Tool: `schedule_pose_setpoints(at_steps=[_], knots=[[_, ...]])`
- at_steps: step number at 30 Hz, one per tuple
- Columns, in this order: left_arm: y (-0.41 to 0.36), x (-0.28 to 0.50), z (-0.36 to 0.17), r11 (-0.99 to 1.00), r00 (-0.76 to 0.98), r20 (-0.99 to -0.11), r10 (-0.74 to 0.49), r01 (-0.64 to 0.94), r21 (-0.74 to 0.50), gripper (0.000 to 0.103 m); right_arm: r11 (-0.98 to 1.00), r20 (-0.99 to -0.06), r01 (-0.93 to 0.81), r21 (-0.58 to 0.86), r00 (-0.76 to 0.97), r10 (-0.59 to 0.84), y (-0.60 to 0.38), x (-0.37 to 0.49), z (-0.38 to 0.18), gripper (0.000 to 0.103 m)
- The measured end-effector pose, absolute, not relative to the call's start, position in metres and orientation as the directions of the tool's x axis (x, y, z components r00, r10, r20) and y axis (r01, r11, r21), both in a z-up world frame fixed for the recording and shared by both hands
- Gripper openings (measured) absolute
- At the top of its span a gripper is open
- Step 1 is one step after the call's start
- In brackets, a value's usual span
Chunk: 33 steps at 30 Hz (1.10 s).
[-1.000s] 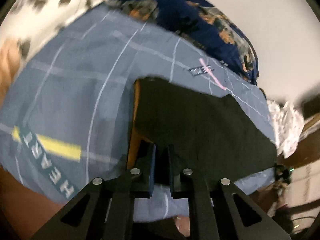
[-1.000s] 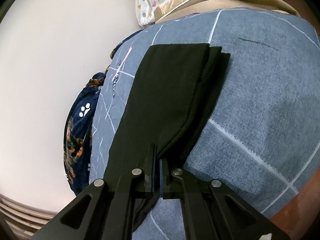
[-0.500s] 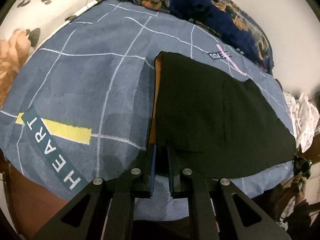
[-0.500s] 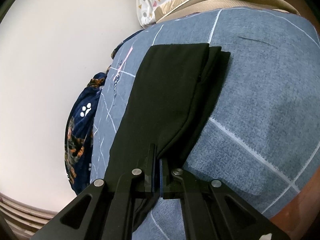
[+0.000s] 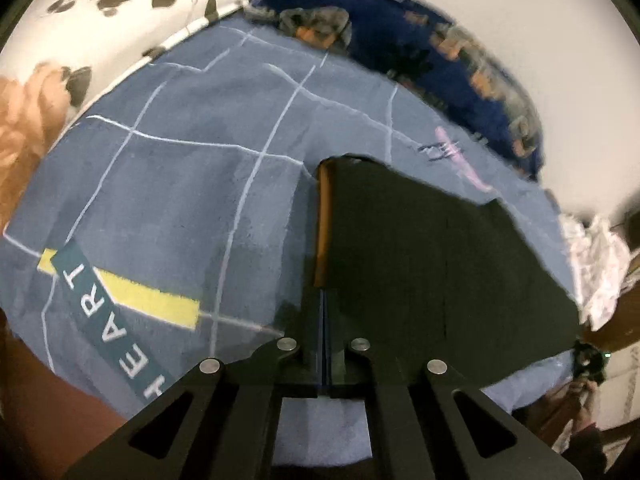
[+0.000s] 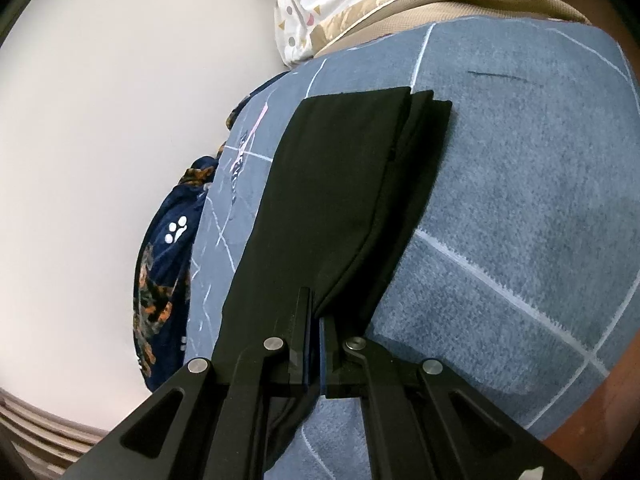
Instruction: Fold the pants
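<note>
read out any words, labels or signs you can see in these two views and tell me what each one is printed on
"HEART": white capitals on a dark teal band, crossing a yellow stripe on the blue-grey grid-patterned bed cover.
Small dark lettering beside a pink stripe on the same cover: too blurred to read in either view.
White paw-print sign, no words, on the navy patterned blanket.
Black pants: no label visible.

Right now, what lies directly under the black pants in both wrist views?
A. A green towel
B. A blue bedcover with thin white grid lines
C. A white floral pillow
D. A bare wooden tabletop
B: the black pants lie flat on the blue bedcover crossed by thin white lines, seen in both wrist views; the floral pillow sits off at the far edge, not beneath them.
</note>
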State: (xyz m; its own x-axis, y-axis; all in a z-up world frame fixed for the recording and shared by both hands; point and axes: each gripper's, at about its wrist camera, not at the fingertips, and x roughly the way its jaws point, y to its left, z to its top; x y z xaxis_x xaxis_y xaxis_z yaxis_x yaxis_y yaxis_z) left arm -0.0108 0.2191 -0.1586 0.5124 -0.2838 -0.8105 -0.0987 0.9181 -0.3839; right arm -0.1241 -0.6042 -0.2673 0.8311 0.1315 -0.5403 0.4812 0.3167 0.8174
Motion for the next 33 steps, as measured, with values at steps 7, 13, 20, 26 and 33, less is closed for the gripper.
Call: schedule_pose_setpoints(at_steps=[7,13,20,26,33], knots=[[0.148,-0.005,-0.142,0.953,0.468,-0.831,-0.302,0.119,-0.279,0.002,0.301,-0.512,0.451,0.840,0.843,0.167,-0.609,-0.126,-0.271,0.001],[0.120,0.020,-0.186,0.961,0.360,-0.892,-0.273,0.138,-0.239,0.002,0.305,-0.503,0.437,0.846,0.844,0.185,-0.612,-0.132,-0.271,0.001],[0.137,0.024,-0.194,0.925,0.358,-0.856,-0.373,0.073,-0.373,0.002,0.414,-0.564,0.471,0.779,0.815,0.134,-0.614,-0.129,-0.255,0.003],[0.128,0.024,-0.190,0.945,0.354,-0.877,-0.326,0.103,-0.309,0.002,0.388,-0.544,0.456,0.801,0.825,0.155,-0.619,-0.132,-0.263,0.000],[0.126,0.024,-0.190,0.948,0.359,-0.878,-0.317,0.131,-0.289,0.002,0.338,-0.508,0.437,0.834,0.847,0.158,-0.626,-0.146,-0.268,0.001]])
